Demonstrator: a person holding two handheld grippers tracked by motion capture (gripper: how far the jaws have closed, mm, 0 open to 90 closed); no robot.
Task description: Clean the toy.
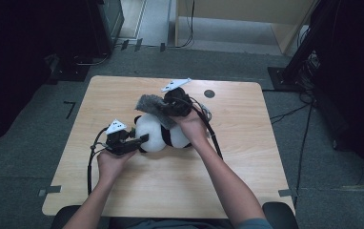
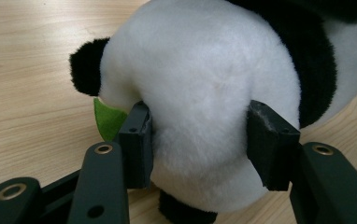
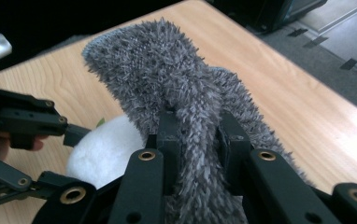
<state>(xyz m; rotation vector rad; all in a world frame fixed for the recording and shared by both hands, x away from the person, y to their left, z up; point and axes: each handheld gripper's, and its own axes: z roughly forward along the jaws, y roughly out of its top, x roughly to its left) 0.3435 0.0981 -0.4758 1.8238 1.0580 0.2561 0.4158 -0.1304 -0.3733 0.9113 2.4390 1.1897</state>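
A black-and-white panda plush lies in the middle of the wooden table. My left gripper comes in from the left, and its pads press into the white fur of the plush on both sides. A green piece peeks out beside the left pad. My right gripper hovers just behind the plush, shut on a shaggy grey cloth. The cloth stands up between the jaws of the right gripper and drapes over them. The left gripper and the white plush lie beyond.
A small dark round disc sits near the table's back edge. Black cables trail from both grippers across the tabletop. Dark equipment stands on the floor at back left and right.
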